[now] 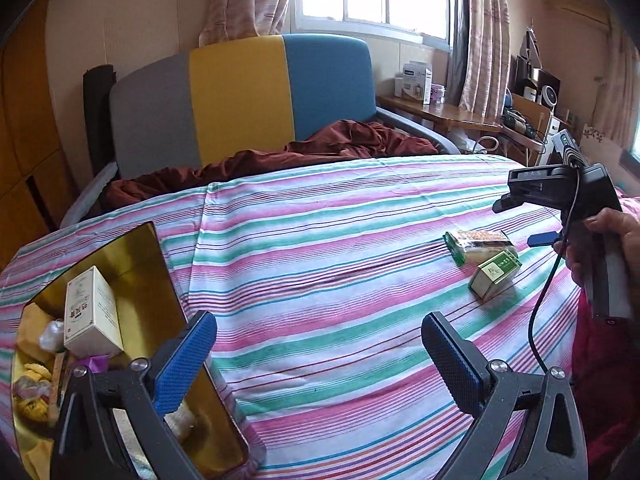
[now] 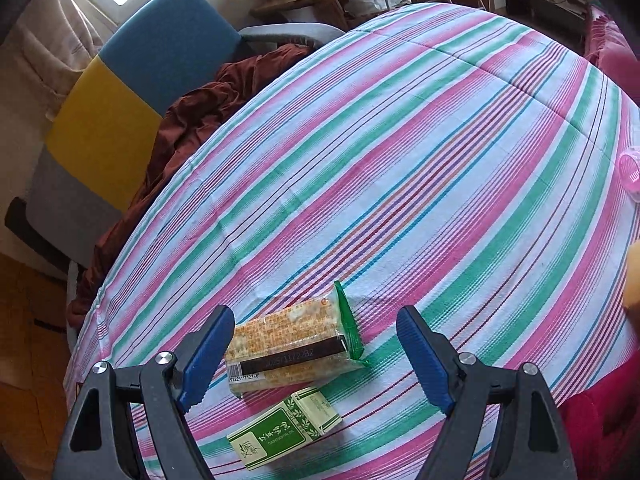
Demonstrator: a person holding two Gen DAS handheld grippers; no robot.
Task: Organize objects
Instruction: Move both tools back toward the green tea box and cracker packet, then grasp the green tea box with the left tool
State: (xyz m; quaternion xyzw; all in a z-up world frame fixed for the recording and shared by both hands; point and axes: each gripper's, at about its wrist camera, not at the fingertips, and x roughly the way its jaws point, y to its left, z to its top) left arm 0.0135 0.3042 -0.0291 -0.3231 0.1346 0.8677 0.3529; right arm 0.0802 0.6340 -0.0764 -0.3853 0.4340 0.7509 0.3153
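Observation:
A wrapped snack bar (image 2: 294,346) and a small green box (image 2: 286,428) lie side by side on the striped cloth (image 2: 400,160). My right gripper (image 2: 316,354) is open above them, the bar between its fingers. Both items also show in the left wrist view: the bar (image 1: 478,244) and the green box (image 1: 495,273), under the hand-held right gripper (image 1: 568,200). My left gripper (image 1: 318,354) is open and empty, beside a gold tin (image 1: 132,280) at the left that holds a white box (image 1: 92,312) and several snacks.
A grey, yellow and blue chair (image 1: 240,100) with a dark red blanket (image 1: 320,148) stands behind the table. A wooden desk (image 1: 440,112) with boxes is at the back right. A pink object (image 2: 630,172) lies at the right edge.

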